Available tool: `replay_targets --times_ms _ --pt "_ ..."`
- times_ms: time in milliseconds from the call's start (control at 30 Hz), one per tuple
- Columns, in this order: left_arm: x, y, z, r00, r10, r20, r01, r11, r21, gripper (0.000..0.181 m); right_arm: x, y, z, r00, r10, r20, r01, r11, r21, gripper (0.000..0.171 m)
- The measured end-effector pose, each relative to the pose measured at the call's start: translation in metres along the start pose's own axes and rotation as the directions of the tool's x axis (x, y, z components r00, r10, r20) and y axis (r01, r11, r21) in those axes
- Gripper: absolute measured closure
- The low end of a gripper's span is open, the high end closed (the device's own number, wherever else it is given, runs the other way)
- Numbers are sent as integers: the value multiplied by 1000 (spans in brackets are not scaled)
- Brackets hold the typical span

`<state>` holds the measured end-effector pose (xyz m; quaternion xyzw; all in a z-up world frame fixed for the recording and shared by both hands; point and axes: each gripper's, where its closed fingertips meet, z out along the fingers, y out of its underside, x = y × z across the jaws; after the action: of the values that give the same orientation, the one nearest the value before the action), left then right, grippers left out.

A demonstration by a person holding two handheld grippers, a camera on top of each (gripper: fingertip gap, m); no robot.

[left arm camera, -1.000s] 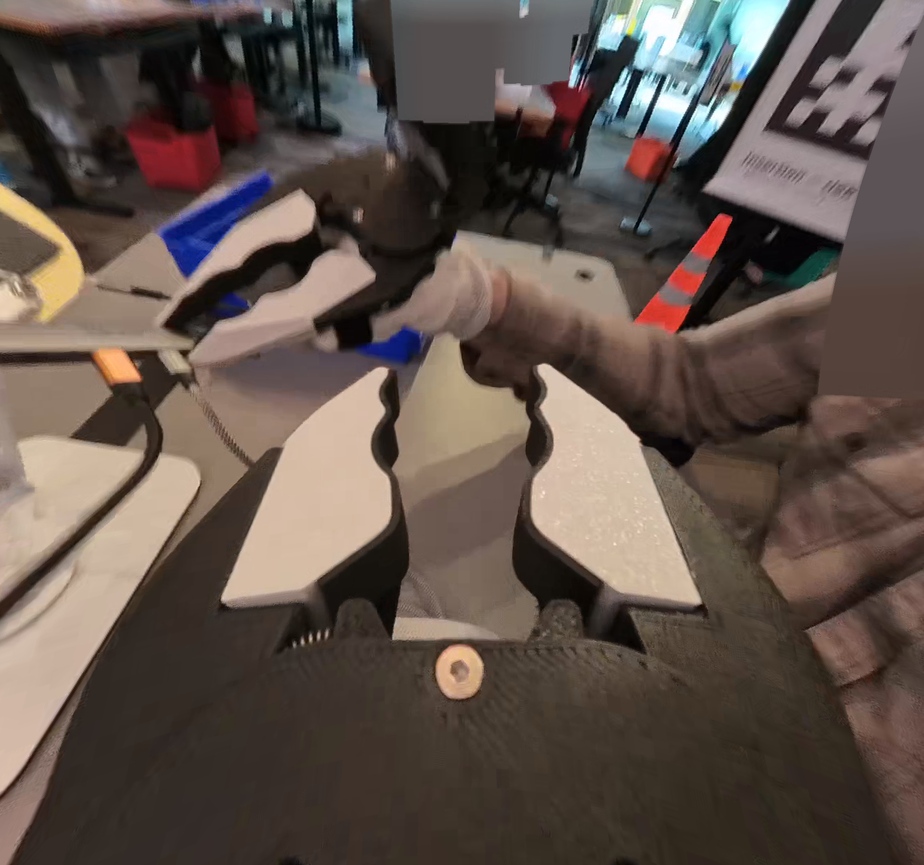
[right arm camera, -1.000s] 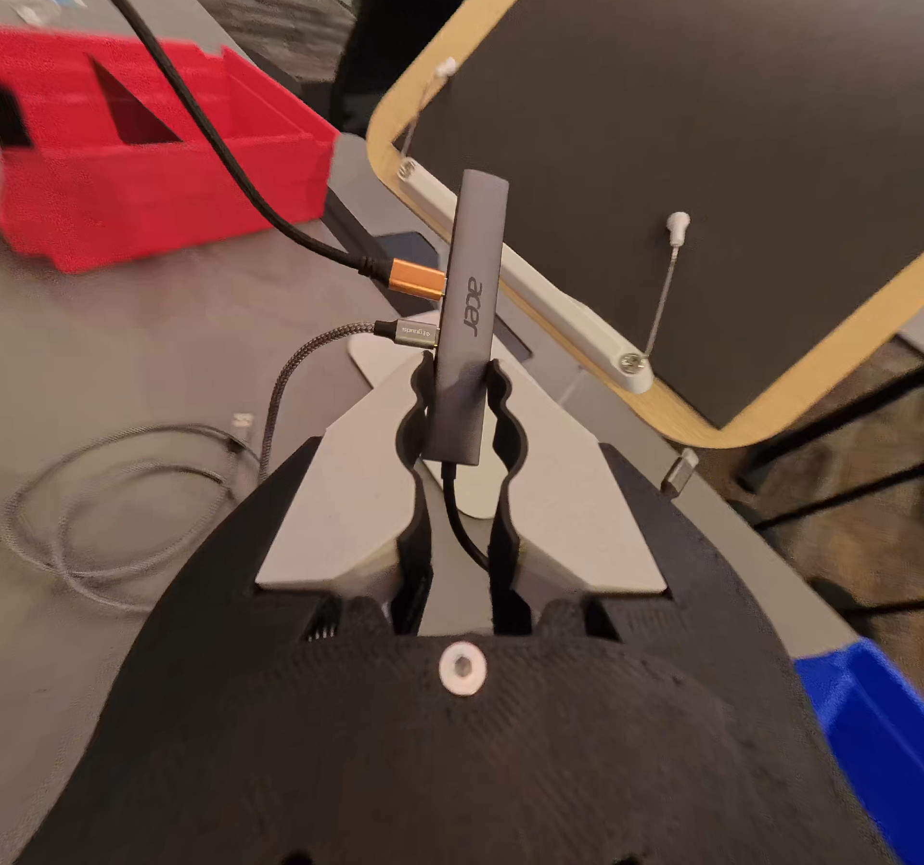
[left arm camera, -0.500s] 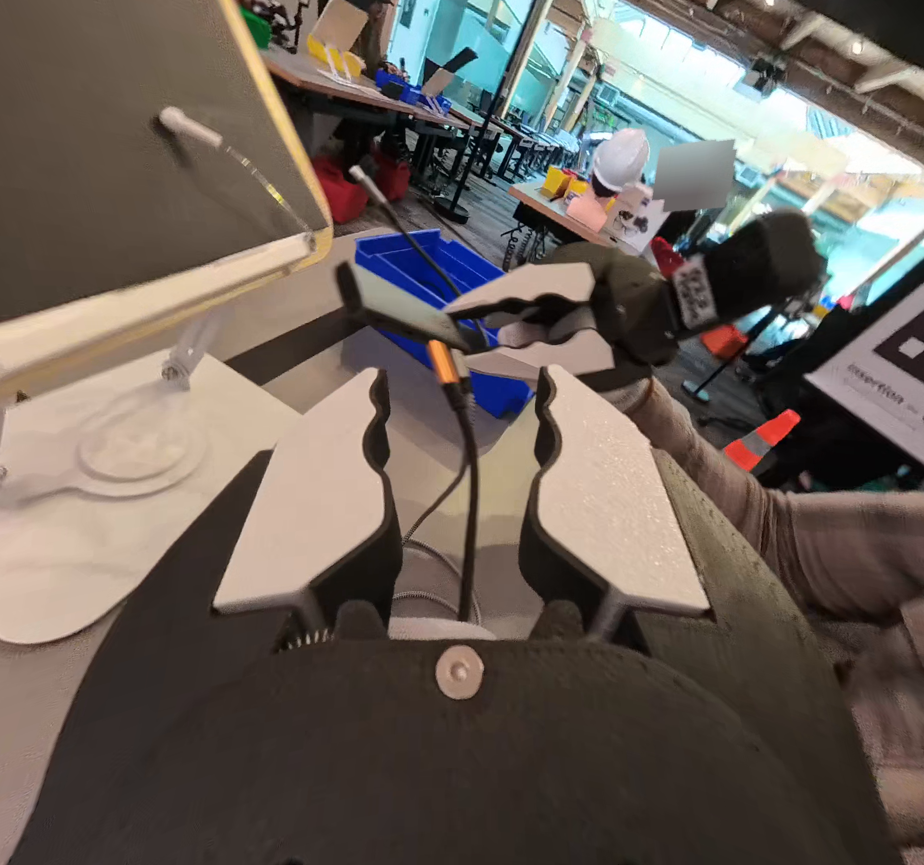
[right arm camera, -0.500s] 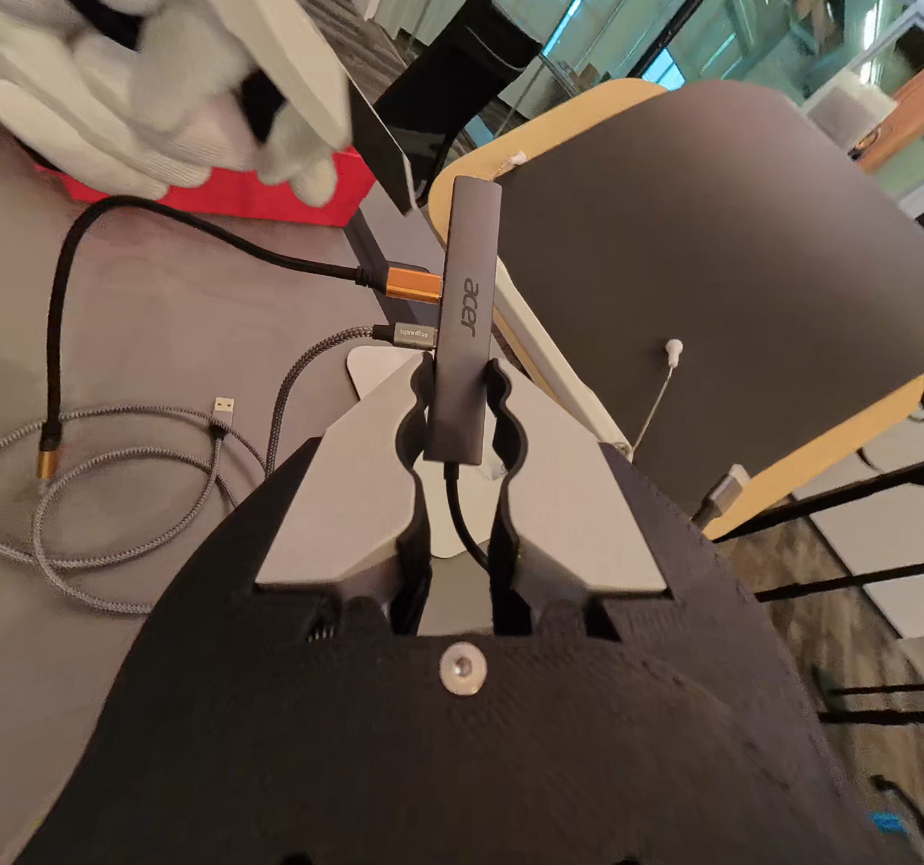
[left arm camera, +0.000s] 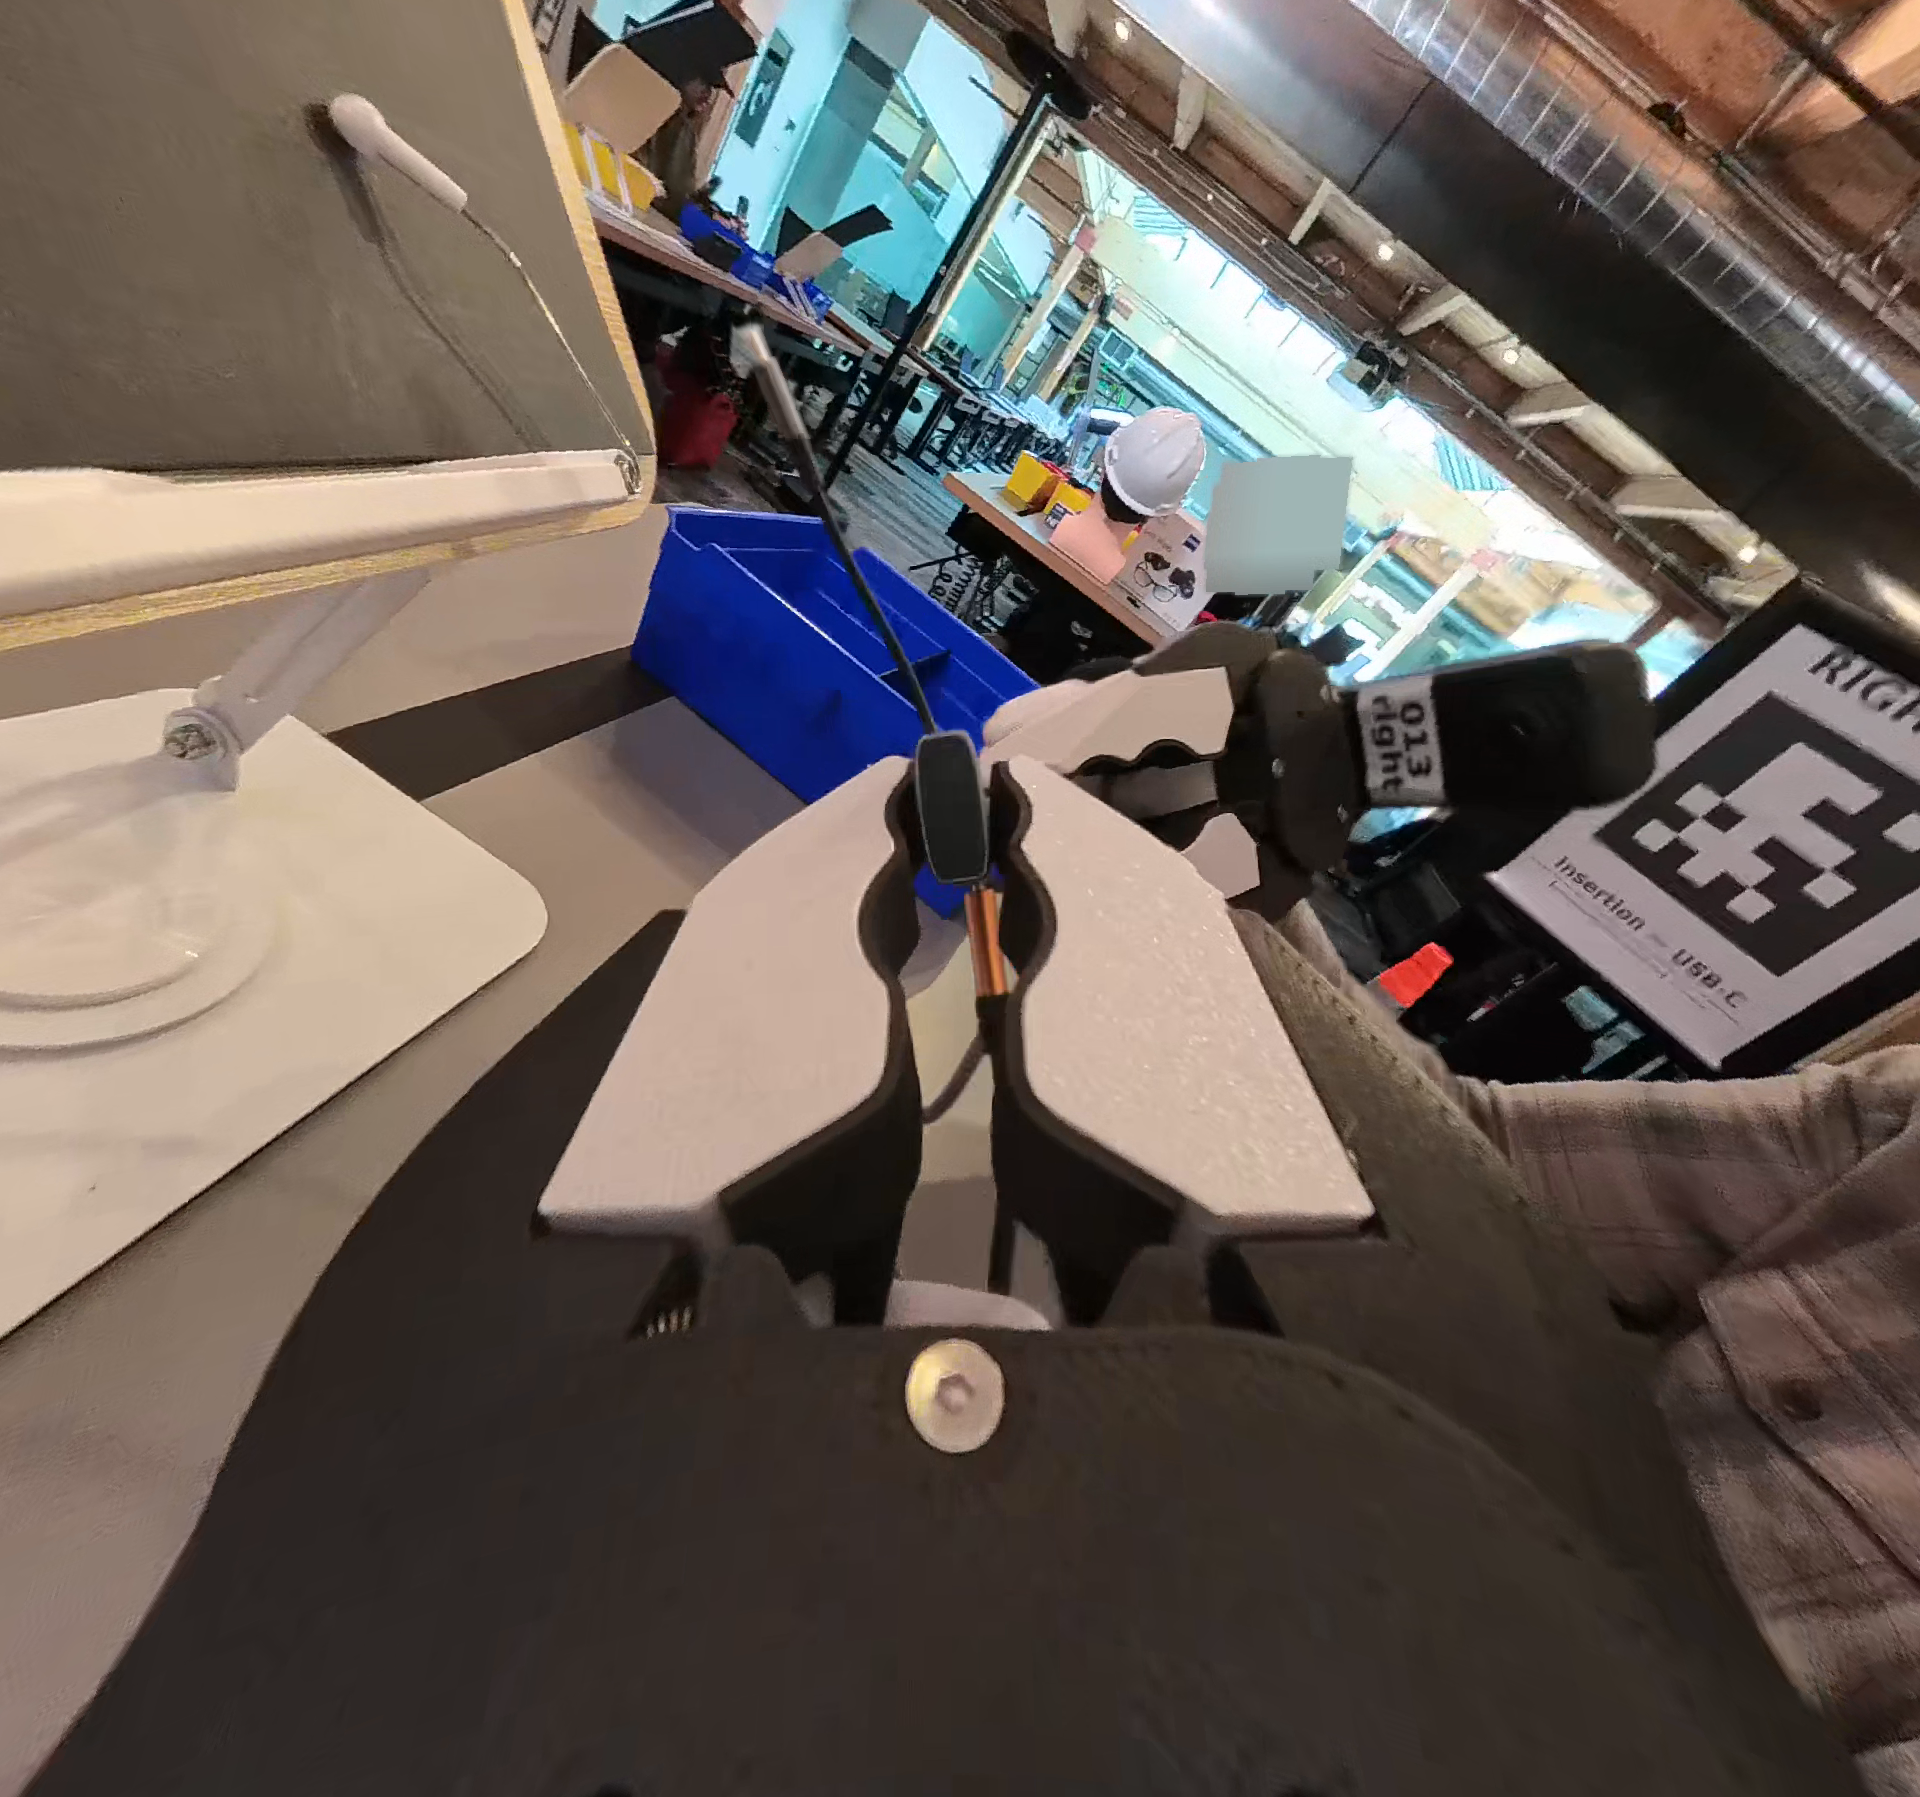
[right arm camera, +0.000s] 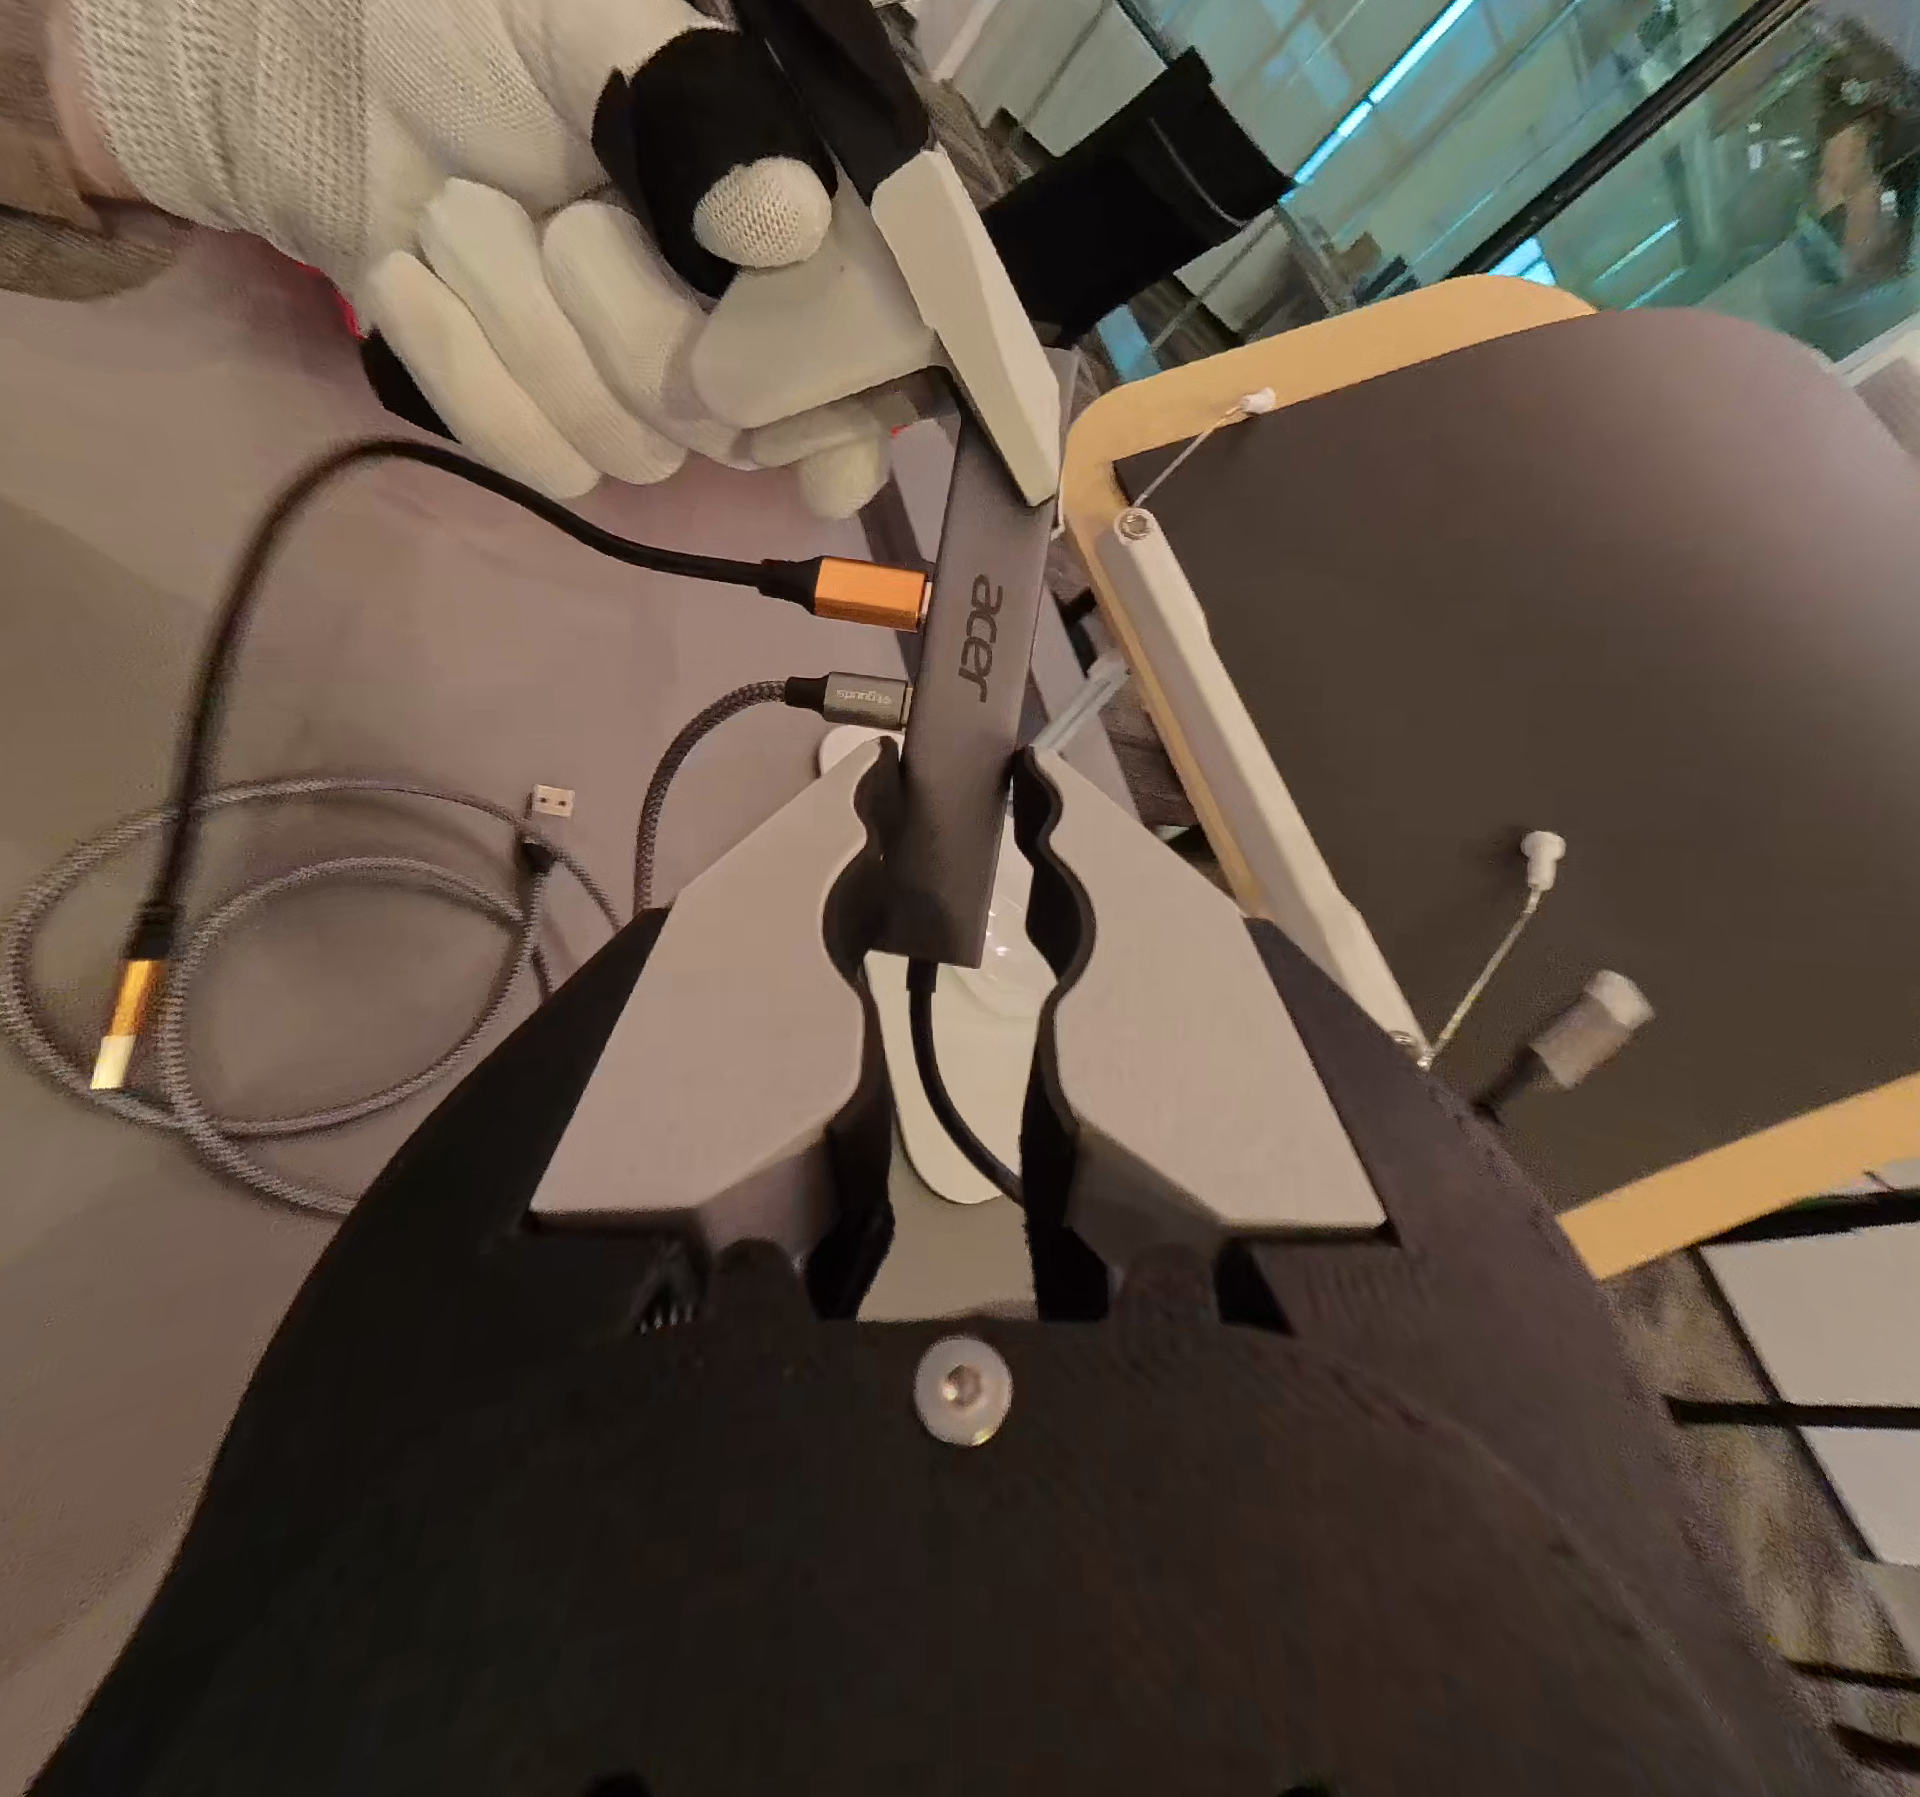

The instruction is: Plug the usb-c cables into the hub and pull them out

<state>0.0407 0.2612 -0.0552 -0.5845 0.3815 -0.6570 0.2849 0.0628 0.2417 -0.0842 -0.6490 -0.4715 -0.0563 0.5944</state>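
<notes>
My right gripper [right arm camera: 954, 781] is shut on the lower end of a grey hub [right arm camera: 971, 667] and holds it upright above the table. An orange-ended black cable [right arm camera: 868, 592] and a grey braided cable [right arm camera: 852, 695] are plugged into the hub's left side. My left gripper [right arm camera: 1013, 459], in a white-gloved hand, is shut on the hub's far end. In the left wrist view the left gripper [left arm camera: 954, 812] clamps the hub [left arm camera: 951, 838] end-on, with the orange plug [left arm camera: 984, 952] just below it. The right gripper [left arm camera: 1023, 745] shows right behind it.
A dark board with a wooden rim [right arm camera: 1507, 708] stands on a white stand [left arm camera: 208, 916] close to the hub. A blue bin [left arm camera: 800, 646] sits behind it. Loose cable coils [right arm camera: 260, 968] lie on the grey table. The hub's own lead ends in a grey plug [right arm camera: 1579, 1030]. The left gripper's tips are roughly 5 cm from the right gripper's.
My left gripper has swung in from the side, come up to the hub's far end and shut on it. The right gripper has kept hold of the hub and tilted a little.
</notes>
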Motion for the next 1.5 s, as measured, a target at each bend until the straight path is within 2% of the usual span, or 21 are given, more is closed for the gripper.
replay_targets --times_ms 67,200,333,467,567,633,733,833,1000,1133,1267,1500 --pt "4 2 0 999 52 1 -52 998 -24 170 -8 0 -2 992 86 89 -87 996 10 152" --pt "21 10 -1 979 201 -23 -202 973 -112 170 -20 4 -12 934 256 250 -249 967 -58 122" --pt "48 28 3 924 373 -81 -381 894 -237 170 -39 -19 -15 856 349 380 -355 933 -57 120" --pt "59 46 9 861 498 -106 -502 796 -339 170 -64 -24 -7 784 382 490 -383 918 -102 138" --pt "66 51 11 837 530 -136 -540 764 -353 170 -74 -22 0 769 381 514 -373 920 -123 151" --pt "65 54 11 830 540 -143 -551 749 -369 170 -81 -24 1 763 362 535 -353 927 -124 167" --pt "68 54 10 824 541 -167 -562 749 -351 170 -83 -28 1 767 353 536 -353 930 -107 170" --pt "69 45 12 825 550 -133 -562 766 -312 169 -73 -30 1 788 376 487 -378 921 -98 170" --pt "79 -5 -6 817 576 -19 -575 811 -113 150 -48 -28 -7 799 457 391 -465 882 -81 170" --pt "81 -36 -30 820 568 61 -570 822 3 152 -33 -25 -19 804 496 328 -507 860 -56 170" --pt "71 -49 -45 815 564 132 -571 821 21 151 -21 -28 -32 814 507 282 -522 852 -25 170" --pt "44 -44 -52 772 591 234 -587 804 -93 150 -16 -21 -49 776 577 254 -591 806 -27 169"
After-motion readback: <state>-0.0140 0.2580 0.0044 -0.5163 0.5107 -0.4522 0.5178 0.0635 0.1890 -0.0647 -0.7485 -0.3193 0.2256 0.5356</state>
